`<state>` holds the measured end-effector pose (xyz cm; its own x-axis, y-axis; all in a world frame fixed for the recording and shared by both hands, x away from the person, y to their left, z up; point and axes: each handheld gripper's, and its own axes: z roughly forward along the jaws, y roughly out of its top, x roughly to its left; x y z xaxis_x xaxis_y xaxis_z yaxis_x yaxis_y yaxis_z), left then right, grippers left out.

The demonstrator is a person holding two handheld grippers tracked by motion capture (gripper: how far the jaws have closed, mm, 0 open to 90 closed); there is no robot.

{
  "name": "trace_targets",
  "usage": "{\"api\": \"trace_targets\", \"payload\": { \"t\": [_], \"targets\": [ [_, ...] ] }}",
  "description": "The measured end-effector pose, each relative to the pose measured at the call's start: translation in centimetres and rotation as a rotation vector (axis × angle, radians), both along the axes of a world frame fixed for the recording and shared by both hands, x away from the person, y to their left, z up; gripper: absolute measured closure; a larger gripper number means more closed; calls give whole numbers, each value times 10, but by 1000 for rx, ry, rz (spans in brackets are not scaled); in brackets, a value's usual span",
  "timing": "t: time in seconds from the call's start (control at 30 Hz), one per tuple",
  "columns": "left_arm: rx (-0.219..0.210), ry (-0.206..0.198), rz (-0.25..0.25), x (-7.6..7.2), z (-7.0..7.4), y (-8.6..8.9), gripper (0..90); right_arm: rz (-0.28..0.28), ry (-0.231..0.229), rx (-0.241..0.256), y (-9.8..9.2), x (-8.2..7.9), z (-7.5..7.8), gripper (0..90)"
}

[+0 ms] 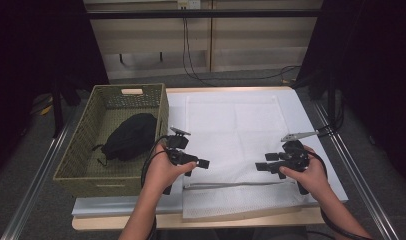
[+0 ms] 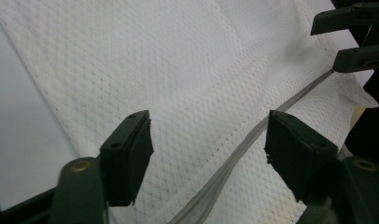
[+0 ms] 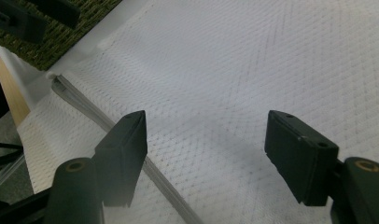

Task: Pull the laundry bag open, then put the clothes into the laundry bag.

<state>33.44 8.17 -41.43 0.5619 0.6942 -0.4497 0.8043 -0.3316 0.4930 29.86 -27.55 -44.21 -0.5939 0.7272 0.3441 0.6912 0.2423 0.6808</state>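
Both grippers (image 1: 198, 162) (image 1: 263, 162) released above white mesh bag (image 1: 231, 130); wicker basket (image 1: 98, 180) left, dark curtained room

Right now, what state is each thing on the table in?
White mesh bag: spread flat, zipper along its near edge.
Basket: upright, holding a black bag.
Left tool: open, above the mesh.
Right tool: open, above the mesh.

No readable text, label, brand, number or sign in any view. White mesh laundry bag (image 1: 231, 135) on worktop: plain, unprinted. Woven basket (image 1: 83, 150) at left and black bag (image 1: 131, 136) inside it: no legible marking. Left tool (image 2: 208, 140), right tool (image 3: 206, 140): black jaws bare.
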Motion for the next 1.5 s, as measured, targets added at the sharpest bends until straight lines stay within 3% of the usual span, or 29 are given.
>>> {"api": "trace_targets", "payload": {
  "t": [0.27, 0.4, 0.43, 0.57, 0.67, 0.93, 1.2, 1.5],
  "targets": [
    [8, -65, -6, 1, 0, -1, 197, 39, -26, -19, 5, -2, -1, 295],
    [-4, -85, -2, 2, 1, -2, 137, 64, -42, -33, 5, -3, -2, 288],
    [-21, -83, 18, 2, 1, -3, 129, 65, -42, -33, 5, -4, -2, 289],
    [-17, -113, 18, 3, 0, -2, 97, 83, -53, -45, 6, -3, -3, 288],
    [-22, -102, 14, 2, 0, -3, 89, 98, -53, -45, 8, -4, -5, 300],
    [-20, -122, 10, 2, 1, -2, 69, 157, -72, -67, 14, -9, -7, 379],
    [-52, -119, -11, 3, 1, 0, 41, 202, -82, -68, 24, -12, -9, 411],
    [-42, -116, -10, 3, -1, 0, 41, 238, -80, -90, 28, -13, -13, 455]
  ]
}}
